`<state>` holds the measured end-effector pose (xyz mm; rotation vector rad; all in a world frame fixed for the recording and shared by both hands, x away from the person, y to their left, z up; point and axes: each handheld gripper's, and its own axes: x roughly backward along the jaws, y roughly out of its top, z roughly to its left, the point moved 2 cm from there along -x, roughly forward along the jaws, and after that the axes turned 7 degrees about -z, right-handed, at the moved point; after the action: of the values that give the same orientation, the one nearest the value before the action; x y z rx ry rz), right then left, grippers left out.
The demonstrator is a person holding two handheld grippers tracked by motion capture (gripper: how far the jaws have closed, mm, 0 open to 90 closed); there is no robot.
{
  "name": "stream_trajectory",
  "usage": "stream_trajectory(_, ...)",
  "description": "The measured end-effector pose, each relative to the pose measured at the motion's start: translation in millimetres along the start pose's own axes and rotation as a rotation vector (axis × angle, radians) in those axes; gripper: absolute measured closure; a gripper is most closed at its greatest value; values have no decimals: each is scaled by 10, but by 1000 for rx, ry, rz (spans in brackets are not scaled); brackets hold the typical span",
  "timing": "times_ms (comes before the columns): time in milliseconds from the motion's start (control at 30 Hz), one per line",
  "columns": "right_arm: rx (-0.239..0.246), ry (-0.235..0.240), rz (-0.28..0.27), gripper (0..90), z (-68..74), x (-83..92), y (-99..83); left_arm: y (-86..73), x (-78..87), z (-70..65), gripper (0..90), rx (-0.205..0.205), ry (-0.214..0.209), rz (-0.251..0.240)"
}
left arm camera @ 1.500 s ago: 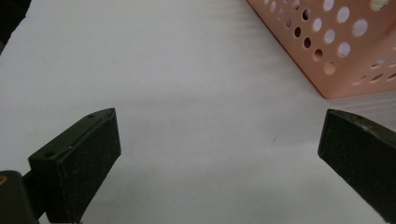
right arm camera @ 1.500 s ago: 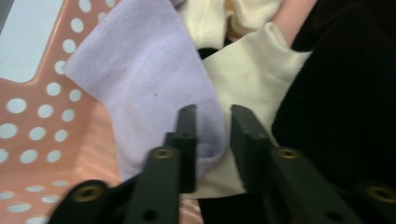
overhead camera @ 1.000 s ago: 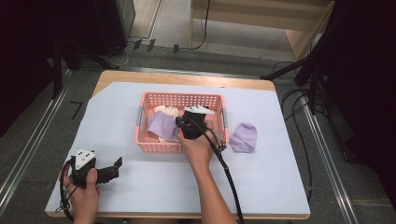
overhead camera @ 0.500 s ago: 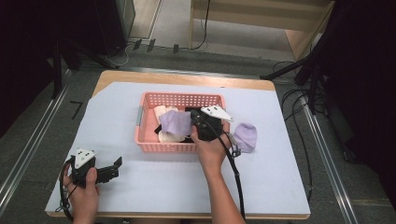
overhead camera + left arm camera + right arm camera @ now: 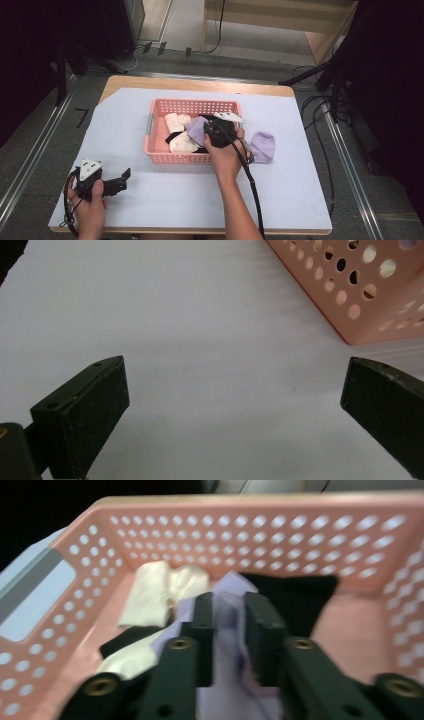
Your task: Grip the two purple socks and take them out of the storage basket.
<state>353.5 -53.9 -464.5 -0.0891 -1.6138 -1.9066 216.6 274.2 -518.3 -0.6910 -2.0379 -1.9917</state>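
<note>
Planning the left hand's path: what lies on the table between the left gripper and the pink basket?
Nothing: in the high view, bare white sheet runs from the left gripper to the pink basket, and the left gripper view agrees.

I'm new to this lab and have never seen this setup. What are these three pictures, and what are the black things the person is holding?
No robot here: a person holds a hand-held two-jaw gripper in each hand. The high view looks down on the table, covered in a pale sheet. The other two pictures come from cameras riding on the grippers, looking along their black jaws.

The left gripper rests near the table's front left, jaws wide open over bare sheet. The right gripper is in the pink basket, jaws closed on a lavender sock. The basket also holds cream socks and something black. Another lavender sock lies on the sheet to the right of the basket.
</note>
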Motion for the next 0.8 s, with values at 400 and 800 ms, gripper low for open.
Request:
stream_trajectory(400,41,-105,168,364,356,-382,6,-1,-6,-9,1,-8,3,8)
stream_trajectory(800,152,-231,398,521,453,-577,-27,-1,-13,-12,1,-10,-5,13)
